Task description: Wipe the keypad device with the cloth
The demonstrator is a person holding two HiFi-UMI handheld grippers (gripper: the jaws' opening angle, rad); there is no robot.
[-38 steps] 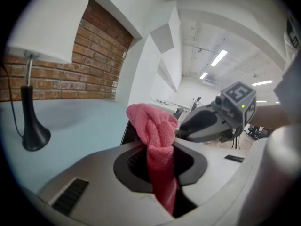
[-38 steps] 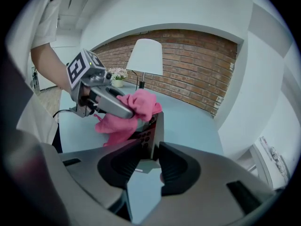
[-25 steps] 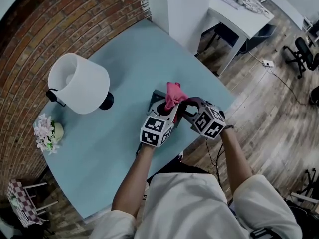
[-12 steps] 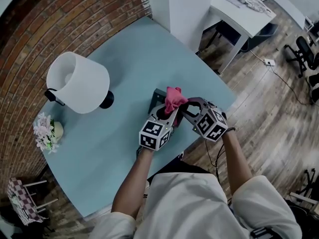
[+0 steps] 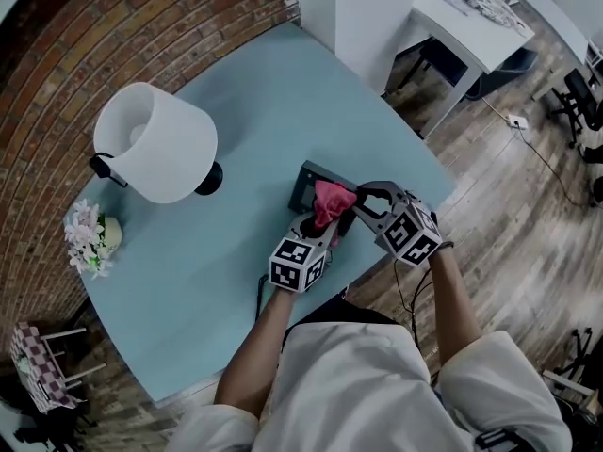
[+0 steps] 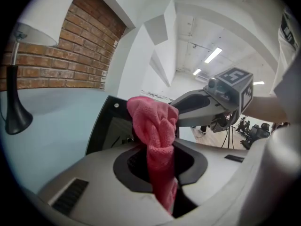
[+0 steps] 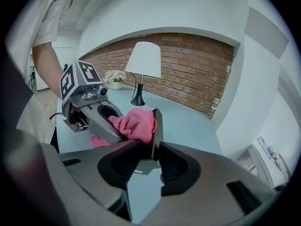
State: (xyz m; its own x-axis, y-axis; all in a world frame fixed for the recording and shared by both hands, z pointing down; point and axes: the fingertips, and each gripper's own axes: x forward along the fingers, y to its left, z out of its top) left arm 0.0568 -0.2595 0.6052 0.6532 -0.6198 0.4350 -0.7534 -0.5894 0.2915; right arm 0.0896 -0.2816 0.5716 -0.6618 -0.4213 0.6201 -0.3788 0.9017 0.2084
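Counting now: two grippers are showing, the left gripper (image 5: 321, 224) and the right gripper (image 5: 359, 207), each carrying one marker cube. One pink cloth (image 5: 332, 199) is showing, and one dark keypad device (image 5: 309, 177). One light-blue bench (image 5: 245, 102) is sitting under them. One lamp (image 5: 155, 141) with a white shade is standing on it, along with one small bunch of flowers (image 5: 88, 238). Farther off, one white table (image 5: 471, 26) is standing on the wood floor (image 5: 528, 196).
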